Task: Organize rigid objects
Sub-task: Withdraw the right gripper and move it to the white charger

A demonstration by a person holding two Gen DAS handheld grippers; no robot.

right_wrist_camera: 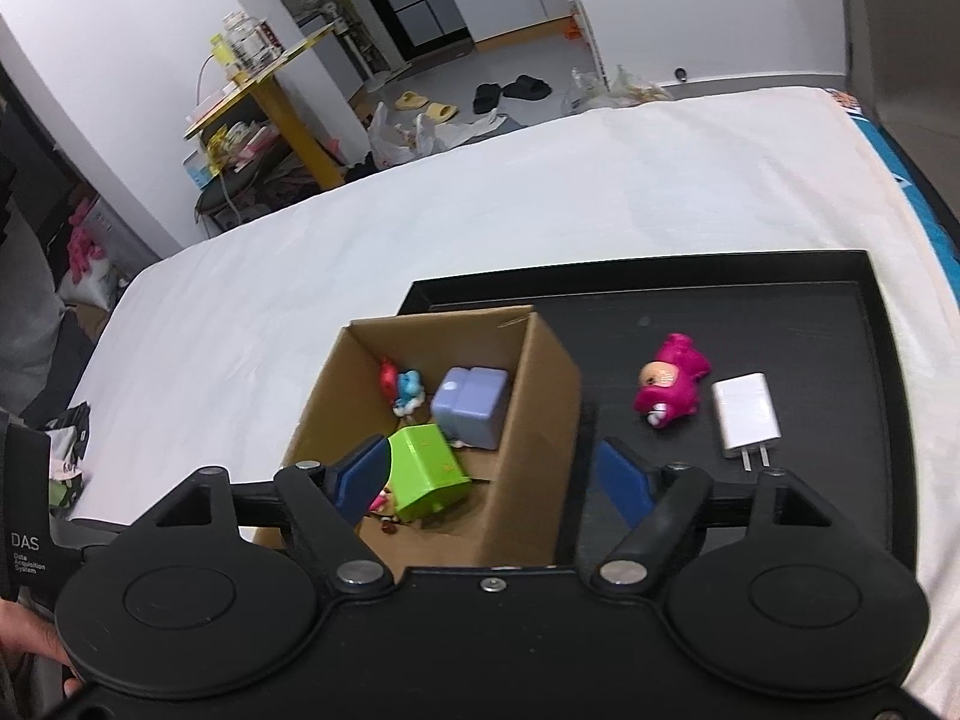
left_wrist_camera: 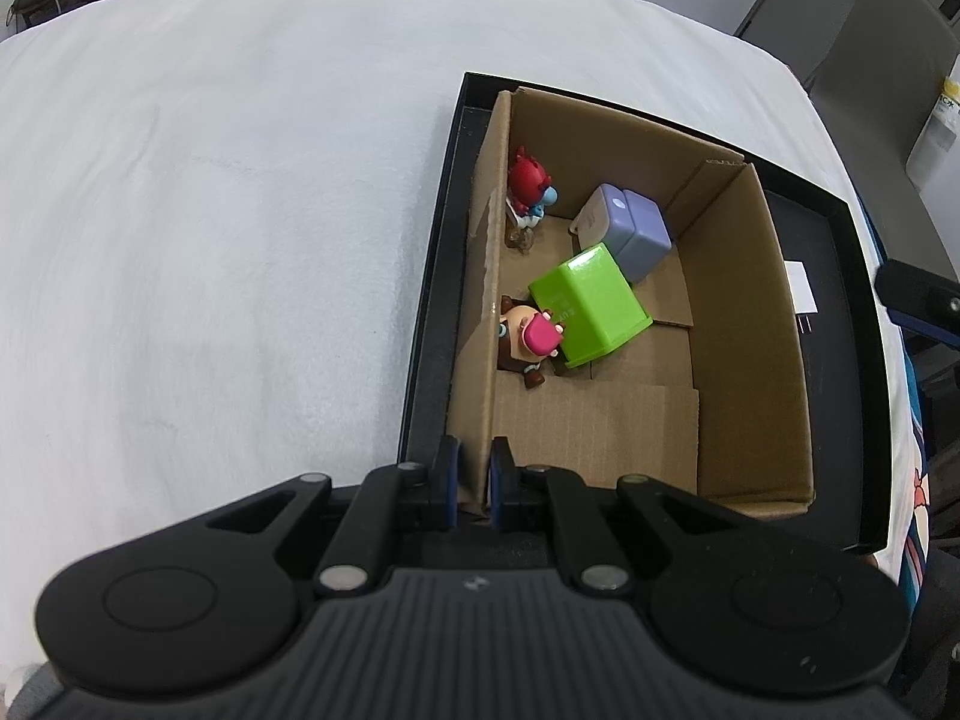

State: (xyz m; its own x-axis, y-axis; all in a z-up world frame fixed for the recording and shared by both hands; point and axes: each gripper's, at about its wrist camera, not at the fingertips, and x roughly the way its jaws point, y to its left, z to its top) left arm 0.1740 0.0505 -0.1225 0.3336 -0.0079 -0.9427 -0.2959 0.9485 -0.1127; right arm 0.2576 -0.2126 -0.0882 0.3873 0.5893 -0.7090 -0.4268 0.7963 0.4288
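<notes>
A cardboard box [left_wrist_camera: 750, 324] [right_wrist_camera: 540, 420] stands on a black tray [left_wrist_camera: 432, 300] [right_wrist_camera: 780, 312]. Inside lie a green block [left_wrist_camera: 591, 306] [right_wrist_camera: 429, 471], a purple block [left_wrist_camera: 630, 228] [right_wrist_camera: 471, 405], a red and blue figure [left_wrist_camera: 528, 186] [right_wrist_camera: 402, 387] and a brown figure with a pink cap [left_wrist_camera: 528, 336]. My left gripper [left_wrist_camera: 474, 480] is shut on the box's left wall at its near corner. My right gripper [right_wrist_camera: 492, 474] is open above the box's near right side. A pink figure [right_wrist_camera: 672, 381] and a white charger [right_wrist_camera: 747, 411] lie on the tray, right of the box.
The tray sits on a white cloth [left_wrist_camera: 210, 210] [right_wrist_camera: 420, 210] covering the table. Beyond the table are a yellow shelf [right_wrist_camera: 270, 96], bags and slippers on the floor. A chair [left_wrist_camera: 870, 30] stands at the far right.
</notes>
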